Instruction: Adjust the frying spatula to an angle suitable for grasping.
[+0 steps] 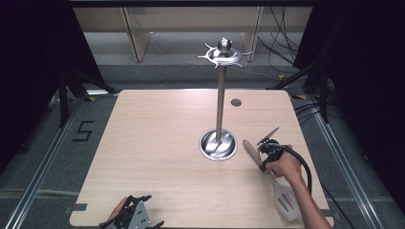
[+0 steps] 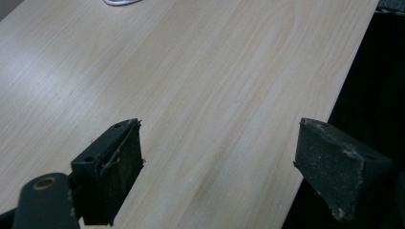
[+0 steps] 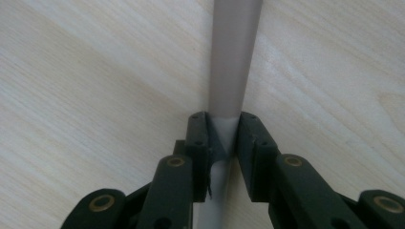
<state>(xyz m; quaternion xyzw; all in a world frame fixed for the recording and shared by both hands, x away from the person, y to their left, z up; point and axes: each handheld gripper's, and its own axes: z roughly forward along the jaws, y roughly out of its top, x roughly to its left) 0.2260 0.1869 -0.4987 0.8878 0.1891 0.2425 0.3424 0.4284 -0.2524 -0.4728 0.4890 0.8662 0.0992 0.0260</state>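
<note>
So the right gripper (image 1: pixel 265 153) is sitting over at the right side of the table (image 1: pixel 157 143), and its jaws are pressing in on the handle of a slotted spatula (image 1: pixel 272 183). In the right gripper view you can see it up close: the gripper (image 3: pixel 223 136) is clamping the spatula's pale grey handle (image 3: pixel 232 57) between both pads, with the handle running straight up out of frame, so its far end is getting cut off there. From the high view the spatula is lying flat on the wood, slotted blade pointing toward the near right corner, and the person's right hand (image 1: pixel 285 166) is covering the middle of the handle.

The left gripper (image 1: pixel 136 217) is hanging out at the near edge of the table and is partly cropped by the bottom of the frame. In the left gripper view it (image 2: pixel 217 167) is spread wide with just bare tabletop between the pads.

A tall metal utensil stand (image 1: pixel 220 95) is standing upright near the middle of the table, just beside the spatula's handle tip. Only a sliver of its round base (image 2: pixel 122 2) is peeking into the top of the left gripper view. The hooks on top are too small to make out well.
</note>
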